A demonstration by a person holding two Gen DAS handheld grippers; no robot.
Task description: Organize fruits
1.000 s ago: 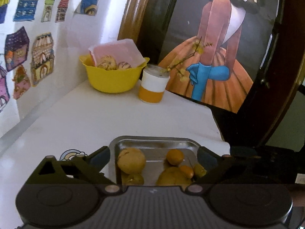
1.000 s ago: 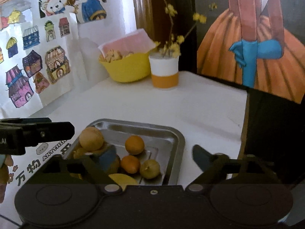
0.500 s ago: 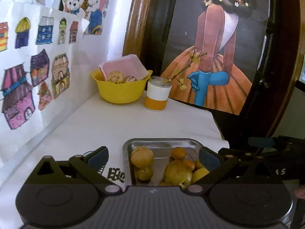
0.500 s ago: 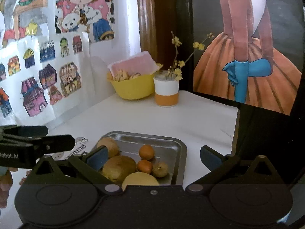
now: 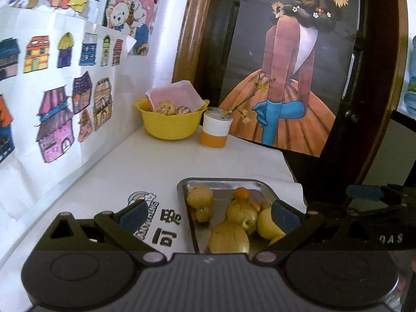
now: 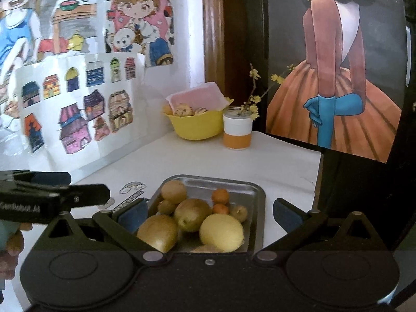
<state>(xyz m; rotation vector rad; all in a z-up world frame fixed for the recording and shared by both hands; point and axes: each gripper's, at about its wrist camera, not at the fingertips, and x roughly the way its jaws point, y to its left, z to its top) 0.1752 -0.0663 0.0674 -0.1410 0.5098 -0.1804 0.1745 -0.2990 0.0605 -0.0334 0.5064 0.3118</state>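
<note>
The left gripper hangs above the near end of a white table, its two blue-padded fingers spread wide apart and gripping nothing. The right gripper is beside it, also spread wide and empty; its fingers frame a metal tray from above.

The tray sits near the front right edge of the table and holds all the loose fruit. Closest to the cameras lie a smooth yellow lemon and a brownish-yellow round fruit, touching or nearly so. Just behind them is a greenish-yellow apple-like fruit. Farther back sit a tan round fruit, two small orange fruits one behind the other, and a small dull yellow one by the tray's right wall.

At the far corner of the table stands a yellow bowl holding pale ridged items and a pink sheet. Just beside it is a white-and-orange jar with a yellow-flowered twig. Children's drawings cover the wall on the left.
</note>
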